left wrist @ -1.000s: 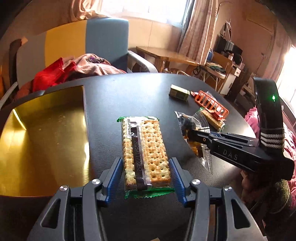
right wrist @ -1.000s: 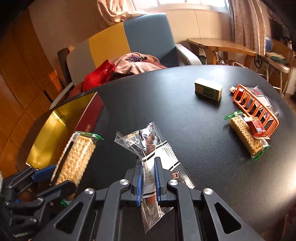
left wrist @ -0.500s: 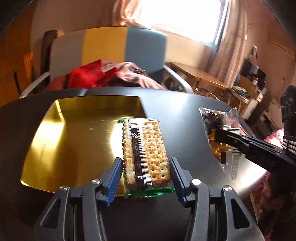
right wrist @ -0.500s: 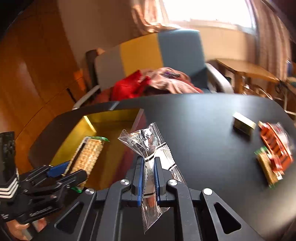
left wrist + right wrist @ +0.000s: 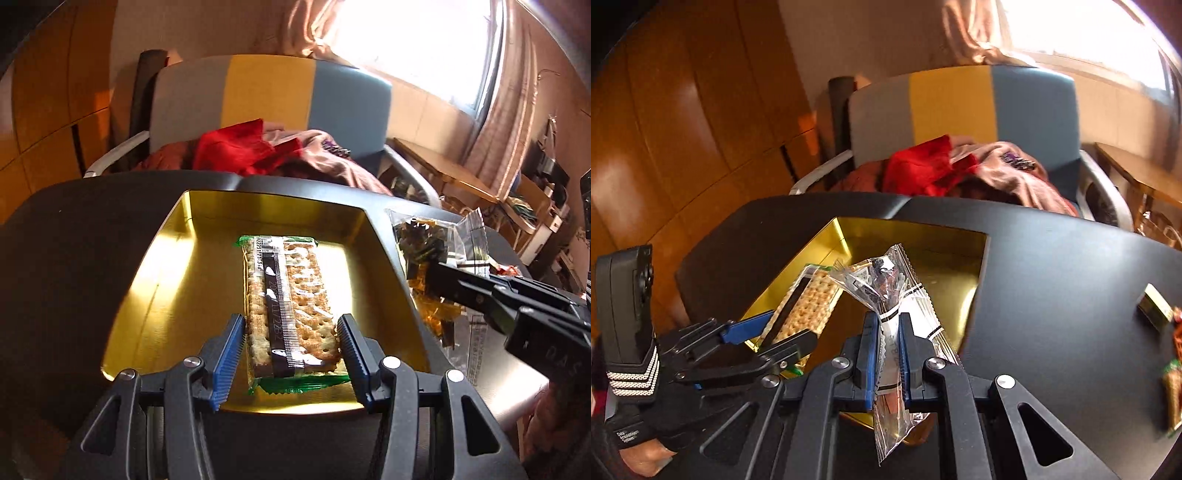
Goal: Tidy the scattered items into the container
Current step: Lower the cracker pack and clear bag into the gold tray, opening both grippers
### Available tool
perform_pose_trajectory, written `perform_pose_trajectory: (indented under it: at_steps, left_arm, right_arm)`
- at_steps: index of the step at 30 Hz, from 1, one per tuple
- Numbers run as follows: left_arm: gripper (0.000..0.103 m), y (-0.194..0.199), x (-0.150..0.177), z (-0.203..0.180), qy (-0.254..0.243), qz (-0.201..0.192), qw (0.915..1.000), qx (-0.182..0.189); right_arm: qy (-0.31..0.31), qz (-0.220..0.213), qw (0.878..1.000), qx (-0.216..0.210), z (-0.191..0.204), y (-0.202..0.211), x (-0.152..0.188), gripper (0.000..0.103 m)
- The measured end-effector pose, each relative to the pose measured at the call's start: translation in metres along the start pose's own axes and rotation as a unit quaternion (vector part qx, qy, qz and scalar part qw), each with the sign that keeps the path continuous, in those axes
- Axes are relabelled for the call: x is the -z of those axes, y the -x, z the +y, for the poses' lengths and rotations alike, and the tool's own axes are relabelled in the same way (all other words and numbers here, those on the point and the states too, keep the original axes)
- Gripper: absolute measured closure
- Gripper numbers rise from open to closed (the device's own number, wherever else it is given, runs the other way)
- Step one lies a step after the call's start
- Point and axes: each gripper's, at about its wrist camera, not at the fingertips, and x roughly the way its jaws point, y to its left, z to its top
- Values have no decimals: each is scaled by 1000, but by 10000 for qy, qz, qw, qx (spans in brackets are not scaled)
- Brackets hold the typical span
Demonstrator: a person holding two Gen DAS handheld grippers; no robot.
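Left gripper (image 5: 291,350) is clamped on the near end of the cracker pack (image 5: 290,306), which hangs over the gold tray (image 5: 155,280); whether the pack touches the tray floor, I can't tell. Right gripper (image 5: 889,349) pinches the clear snack packet (image 5: 886,291) upright above the tray's near edge. Judgement: both are at the drop stage. Lower the crackers flat before letting go, keeping them toward the left half. Bring the packet further in past the rim so its tail doesn't catch the edge. A small box (image 5: 1155,307) and other wrappers still lie out on the black table (image 5: 1052,266), well apart from the tray.
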Motion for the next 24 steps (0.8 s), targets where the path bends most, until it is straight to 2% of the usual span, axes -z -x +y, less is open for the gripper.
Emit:
perform_pose_trajectory:
  at_steps: [14,23,24]
  left_arm:
    - [50,-15,-3,29,224,136,9989,-401]
    - [50,-26,0,35,230,319,9976,-572]
    - [56,-26,1,35,229,310,9976,-567]
  right_arm:
    - [-36,350,9994,-72,11,-48,-2,92]
    - [-282,584,9979,-61,7,-66,7,92]
    - [-288,602,9978,-34,7,-67,8,92]
